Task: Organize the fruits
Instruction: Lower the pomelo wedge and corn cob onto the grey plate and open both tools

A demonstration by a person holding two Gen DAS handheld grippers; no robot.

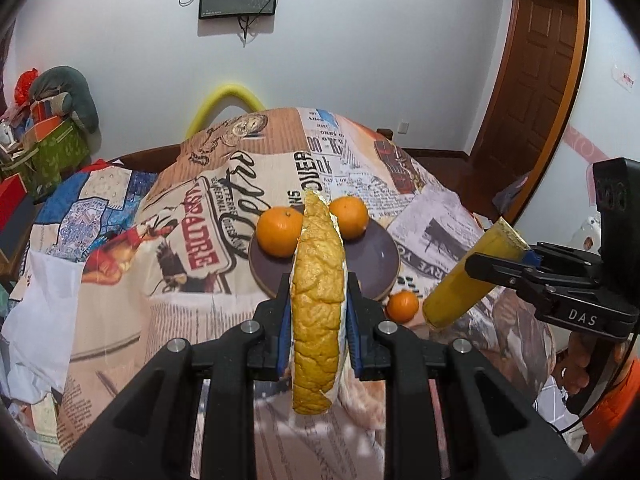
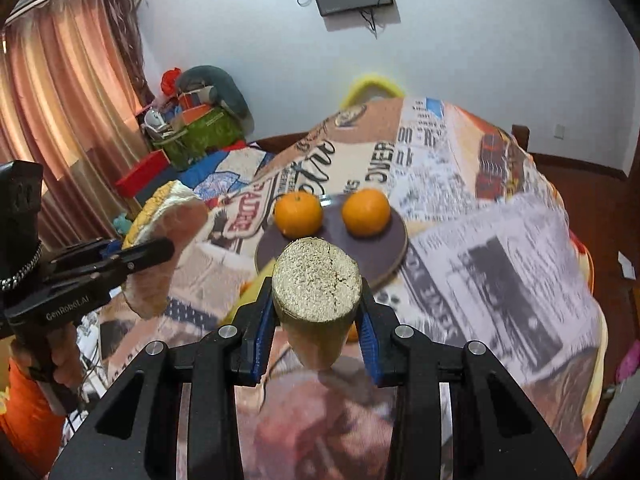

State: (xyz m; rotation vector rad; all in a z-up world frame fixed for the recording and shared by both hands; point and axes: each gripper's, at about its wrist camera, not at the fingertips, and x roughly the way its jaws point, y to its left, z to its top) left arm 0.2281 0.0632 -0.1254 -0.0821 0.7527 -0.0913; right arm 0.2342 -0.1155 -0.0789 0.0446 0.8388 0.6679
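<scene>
Step in hand: while two oranges already rest on the plate [image 1: 384, 256], a fruit piece is held aloft in each gripper above the cloth-covered tabletop [image 1: 432, 208]; a carry toward the plate is judged to be under way.
Left gripper: the left gripper [image 1: 318, 312] is clamped on a flat yellow rind slice [image 1: 318, 304], held edge-on between the blue pads, its far tip seen over the plate's centre.
Right gripper: the right gripper [image 2: 318, 312] is closed on a yellow cylindrical piece [image 2: 316, 284], whose cut, speckled end faces the camera just short of the plate's near rim.
Oranges on plate: the left orange [image 2: 298, 214] and the right orange [image 2: 366, 212] sit side by side on the plate's far half, apart from each other.
Loose orange: a small orange [image 1: 402, 306] lies on the cloth just beside the plate's near rim, between both grippers.
Free room: the plate's near half is bare.
Next move: each piece would need to be lowered onto that bare half and let go without the oranges being nudged; the loose orange is judged still to be collected.
Risk: the round oranges may roll if the plate is bumped.
</scene>
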